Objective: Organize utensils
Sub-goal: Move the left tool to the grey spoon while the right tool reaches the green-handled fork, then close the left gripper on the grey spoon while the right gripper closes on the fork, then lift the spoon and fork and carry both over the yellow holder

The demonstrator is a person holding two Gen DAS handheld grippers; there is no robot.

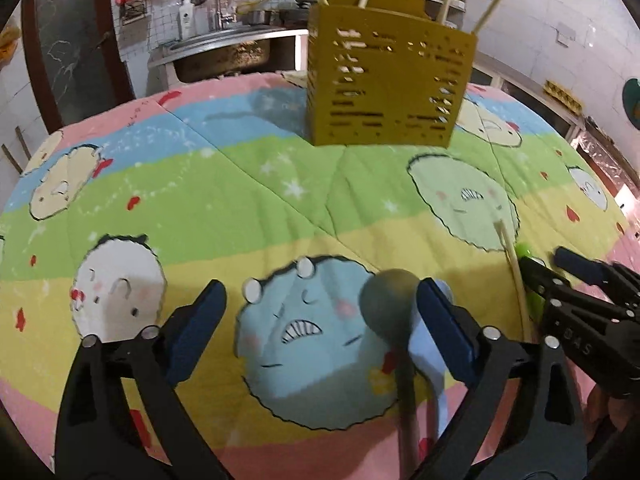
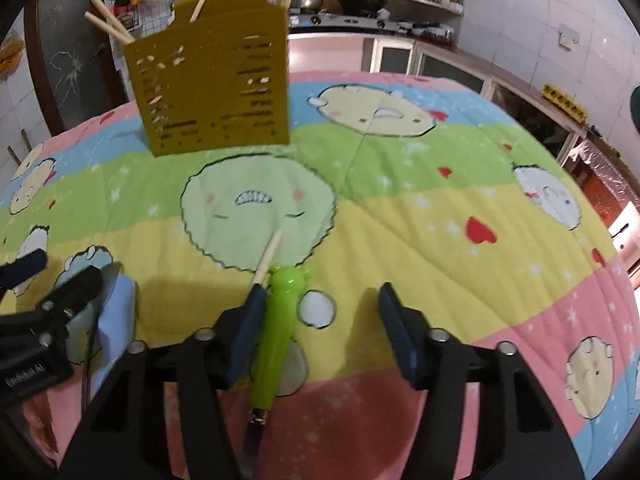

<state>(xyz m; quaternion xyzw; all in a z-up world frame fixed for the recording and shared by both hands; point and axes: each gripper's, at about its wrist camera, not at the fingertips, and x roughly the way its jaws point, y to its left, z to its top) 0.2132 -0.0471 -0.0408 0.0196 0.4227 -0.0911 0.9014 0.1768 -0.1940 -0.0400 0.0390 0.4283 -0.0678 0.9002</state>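
Here, in the left wrist view, the left gripper (image 1: pixel 320 300) sits low in the frame with its two blue-padded fingers spread wide apart, gripping nothing. A dark grey spoon (image 1: pixel 390 300) lies on the cloth between them, its bowl just beside the right-hand finger, its handle running down to the bottom edge. A pale blue spoon (image 1: pixel 426 350) lies beside it, partly behind that finger. Both rest on a colourful cartoon-printed tablecloth (image 1: pixel 240 184). In the upper centre stands a gold perforated utensil holder (image 1: pixel 388 80) with chopsticks poking out of its top. At the lower right, the right gripper (image 1: pixel 560 268) reaches in over a loose chopstick (image 1: pixel 514 268) and something bright green.

In the right wrist view, the right gripper (image 2: pixel 320 304) fills the bottom of the frame, its fingers parted with an open gap. A bright green utensil handle (image 2: pixel 276 336) lies on the tablecloth (image 2: pixel 420 220) between them, right against the left-hand finger; whether they touch is unclear. The right-hand finger is well clear of it. The chopstick (image 2: pixel 268 258) slants upward from behind that left-hand finger. The utensil holder (image 2: pixel 216 92) stands in the upper left. The left gripper (image 2: pixel 56 272) shows at the left edge.
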